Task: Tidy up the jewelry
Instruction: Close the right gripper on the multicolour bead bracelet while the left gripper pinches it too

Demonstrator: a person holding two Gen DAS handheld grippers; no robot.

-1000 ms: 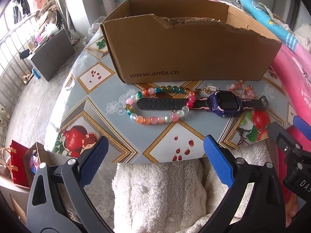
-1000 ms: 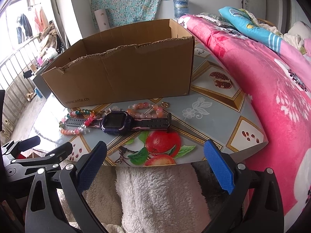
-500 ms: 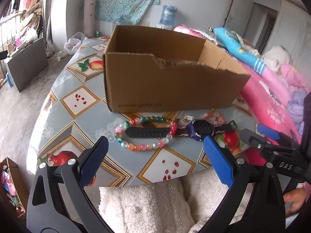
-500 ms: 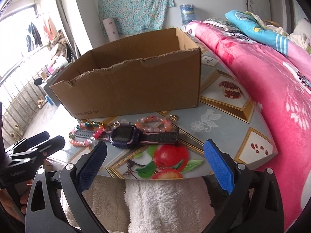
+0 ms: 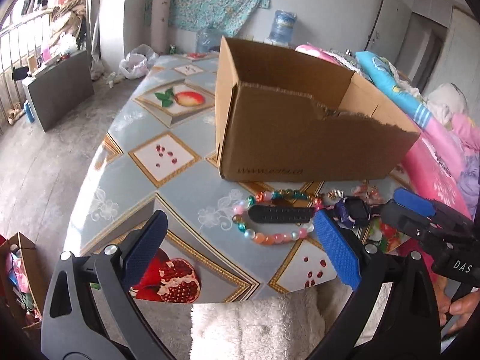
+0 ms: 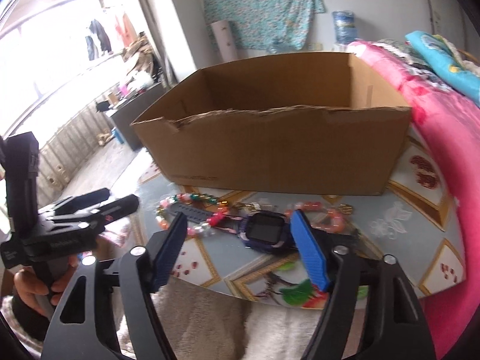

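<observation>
The right gripper [image 6: 237,249] is coming in over the purple smartwatch [image 6: 265,230] with its blue pads closing, the watch face framed between them but nothing pinched yet, as far as the blurred right wrist view lets me judge. The left gripper [image 5: 237,252] hangs with its pads spread wide and nothing in them, aimed near the beaded bracelet [image 5: 271,219]. All the jewelry lies on the fruit-patterned tablecloth [image 5: 168,156], just in front of the cardboard box [image 6: 279,138]: the watch strap runs through the bracelet's loop, a second pinkish bead string [image 6: 322,214] sits beside the watch, and a small gold charm [image 5: 336,193] lies near the box wall. That tangle is the risk: lifting the watch could drag the bracelet along, flinging beads off the near table edge, and a grip on the rounded watch case rather than the flat strap might slip. The two grippers are also near each other and could knock together. The box stands open at the top with a torn front rim; the part of its inside I can see holds nothing
</observation>
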